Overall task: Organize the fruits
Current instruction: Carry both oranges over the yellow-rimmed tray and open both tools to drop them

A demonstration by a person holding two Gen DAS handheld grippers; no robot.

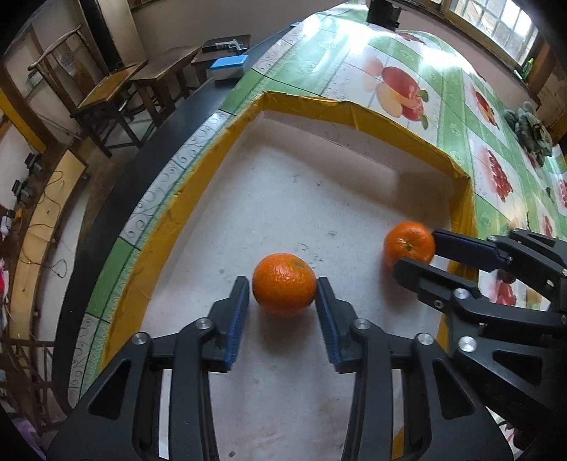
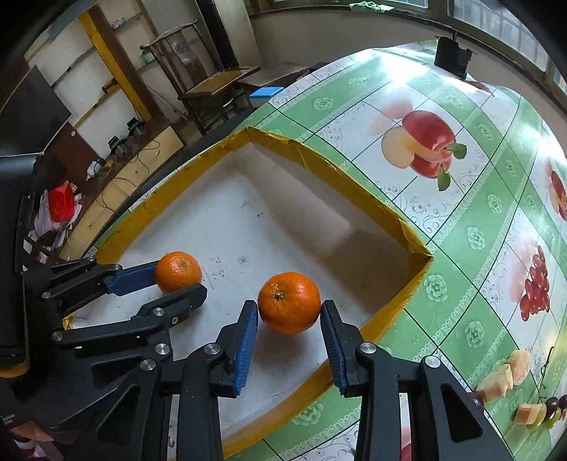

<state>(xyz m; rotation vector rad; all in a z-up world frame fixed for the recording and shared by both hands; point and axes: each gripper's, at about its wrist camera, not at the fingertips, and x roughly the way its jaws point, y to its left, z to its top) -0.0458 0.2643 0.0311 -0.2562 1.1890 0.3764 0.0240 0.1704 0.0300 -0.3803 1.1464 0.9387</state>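
Two oranges sit inside a shallow white tray with a yellow taped rim [image 1: 301,103]. In the left wrist view my left gripper [image 1: 282,287] has one orange [image 1: 283,283] between its blue pads, touching or nearly touching both. In the right wrist view my right gripper [image 2: 288,312] straddles the second orange [image 2: 288,301], with small gaps at both pads. The right gripper shows in the left wrist view [image 1: 421,251] around its orange [image 1: 407,243]. The left gripper shows in the right wrist view [image 2: 177,276] around its orange [image 2: 178,270]. The tray rim also shows there [image 2: 354,181].
The tray rests on a table with a green and white fruit-print cloth [image 2: 460,230]. A dark object [image 1: 382,12] stands at the table's far end. A blue and white box [image 1: 226,67] lies near the table edge. Wooden chairs [image 1: 117,92] stand beyond.
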